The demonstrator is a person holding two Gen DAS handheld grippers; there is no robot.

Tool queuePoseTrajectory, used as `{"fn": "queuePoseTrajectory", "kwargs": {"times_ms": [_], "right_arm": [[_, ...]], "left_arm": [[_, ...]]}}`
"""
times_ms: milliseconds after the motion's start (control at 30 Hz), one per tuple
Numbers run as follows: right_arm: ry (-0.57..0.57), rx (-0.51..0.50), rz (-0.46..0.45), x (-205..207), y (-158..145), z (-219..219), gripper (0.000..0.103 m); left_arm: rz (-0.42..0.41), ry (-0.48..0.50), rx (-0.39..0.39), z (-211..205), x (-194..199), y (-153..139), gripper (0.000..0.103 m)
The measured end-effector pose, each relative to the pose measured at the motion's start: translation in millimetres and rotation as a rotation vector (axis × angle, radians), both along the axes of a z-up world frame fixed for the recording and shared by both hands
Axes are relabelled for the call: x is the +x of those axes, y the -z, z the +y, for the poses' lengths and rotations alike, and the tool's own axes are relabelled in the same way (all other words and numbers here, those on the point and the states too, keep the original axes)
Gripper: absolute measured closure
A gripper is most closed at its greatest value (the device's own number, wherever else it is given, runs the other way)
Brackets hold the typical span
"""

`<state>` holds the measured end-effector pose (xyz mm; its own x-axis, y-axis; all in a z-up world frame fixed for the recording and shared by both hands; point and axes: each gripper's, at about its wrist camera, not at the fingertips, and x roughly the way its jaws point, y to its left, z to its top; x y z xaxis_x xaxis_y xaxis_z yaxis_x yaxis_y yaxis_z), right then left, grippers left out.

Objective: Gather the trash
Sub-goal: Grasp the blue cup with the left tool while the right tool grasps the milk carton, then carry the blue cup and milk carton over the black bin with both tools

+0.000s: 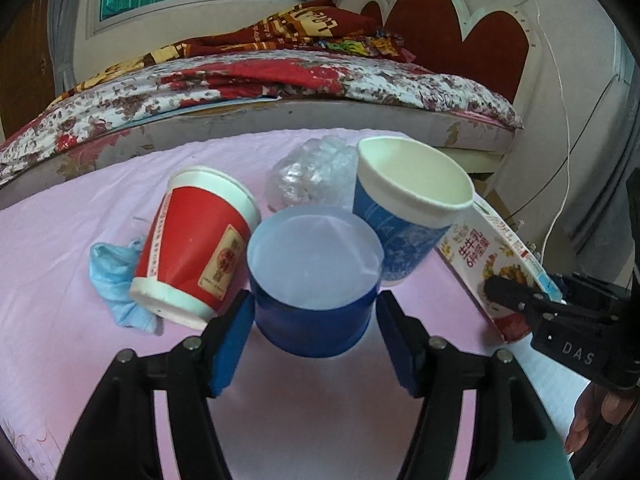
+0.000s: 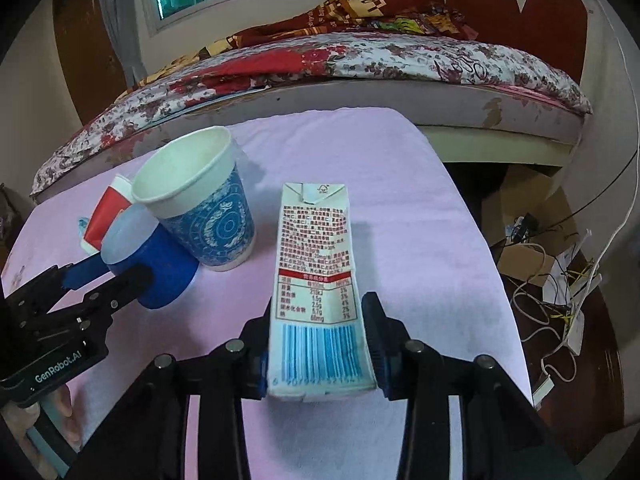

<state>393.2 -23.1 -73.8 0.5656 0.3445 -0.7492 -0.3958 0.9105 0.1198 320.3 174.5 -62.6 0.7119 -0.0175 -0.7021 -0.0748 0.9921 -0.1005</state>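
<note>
My left gripper [image 1: 316, 320] is shut on a dark blue cup [image 1: 316, 280], its pads against both sides, the cup tilted just above the pink tablecloth [image 1: 60, 240]. Close behind it are a red paper cup [image 1: 192, 248], leaning over, and a blue patterned paper cup [image 1: 404, 208]. Crumpled clear plastic [image 1: 312, 172] lies further back. A blue crumpled wad [image 1: 112, 276] sits left of the red cup. My right gripper [image 2: 320, 344] is shut on the barcode end of a milk carton [image 2: 316, 272], which points away from me over the cloth. The left gripper [image 2: 112, 276] shows at the left of that view.
A bed with a floral cover [image 2: 400, 60] runs along the far side of the table. Beyond the table's right edge, cardboard boxes and tangled cables [image 2: 552, 280] lie on the floor. A person's fingers [image 1: 588, 420] hold the right gripper's handle.
</note>
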Motion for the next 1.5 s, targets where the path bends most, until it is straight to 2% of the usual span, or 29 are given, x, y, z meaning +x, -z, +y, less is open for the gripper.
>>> {"fn": "queuePoseTrajectory", "kwargs": {"times_ms": [100,133,467,600,667,967,1233,1500], "right_arm": [[0.002,0.006,0.005,1.8,3.2,-0.9,0.060],[0.002,0.005,0.005,2.0,3.9,-0.2,0.060],[0.013,0.011,0.005,13.6,9.9,-3.7,0.060],[0.007,0.012,-0.007,13.7,9.3,-3.0,0.061],[-0.008,0.021,-0.013,10.5,7.9,-3.0,0.064],[-0.048,-0.014,-0.063,-22.1,-13.1,-10.8,0.066],[-0.022,0.026,-0.085,-62.6,-42.6,-45.5,0.066],[0.016,0.020,-0.140,-108.9,-78.7,-91.0,0.066]], "left_arm": [[-0.003,-0.013,0.022,-2.1,2.2,2.1,0.023],[-0.005,-0.018,0.022,-2.2,2.4,2.6,0.022],[0.006,-0.034,-0.004,1.5,20.8,5.9,0.022],[0.034,-0.024,0.001,0.3,25.8,9.5,0.026],[0.028,-0.017,-0.002,0.0,22.0,8.0,0.027],[-0.013,0.005,0.013,-5.9,-18.2,-6.2,0.027],[-0.037,0.012,0.010,-14.9,-62.4,-27.6,0.027],[-0.075,0.064,0.019,-48.0,-105.8,-49.5,0.027]]}}
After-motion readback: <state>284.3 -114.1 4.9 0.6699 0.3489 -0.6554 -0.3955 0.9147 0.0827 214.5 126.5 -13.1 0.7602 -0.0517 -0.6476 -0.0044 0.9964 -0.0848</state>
